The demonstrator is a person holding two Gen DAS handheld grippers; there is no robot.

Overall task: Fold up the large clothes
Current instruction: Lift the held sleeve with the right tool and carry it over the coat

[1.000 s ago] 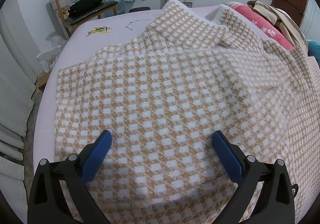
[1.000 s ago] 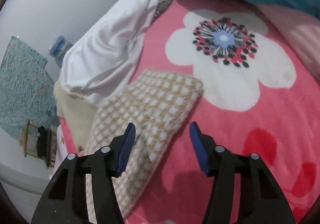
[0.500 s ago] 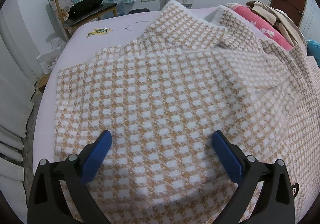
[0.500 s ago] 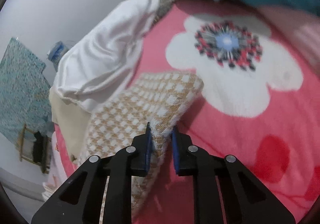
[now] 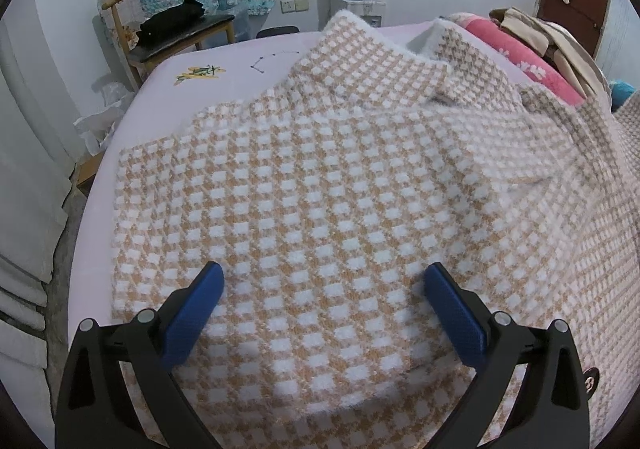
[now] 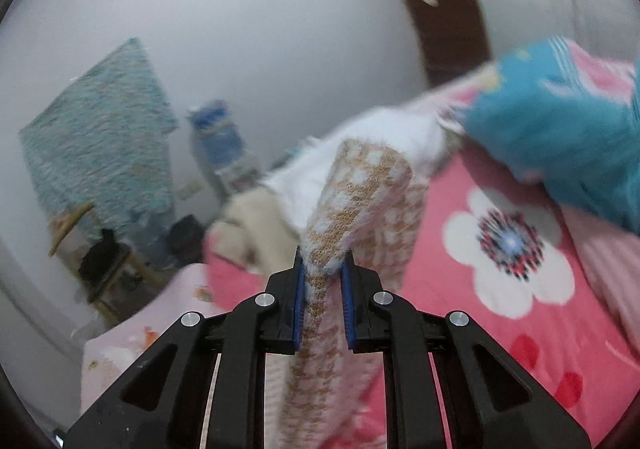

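Tan-and-white checked knit sweater point(image 5: 320, 189) spread mostly flat on lilac bedsheet point(image 5: 168, 89), not yet folded. Left gripper point(image 5: 324, 313) released, above the hem. Right gripper point(image 6: 323, 289), jaws just closed, clenched on a sweater sleeve point(image 6: 360, 201), lifted over pink floral blanket point(image 6: 500, 289). Probably first fold.

even indoor light; right view motion-blurred, both fisheye-warped at edges.

A lilac-sheeted bed point(image 5: 132, 137) carries the spread checked sweater point(image 5: 320, 189), with a pink flowered blanket point(image 6: 500, 289) lying along its far side.
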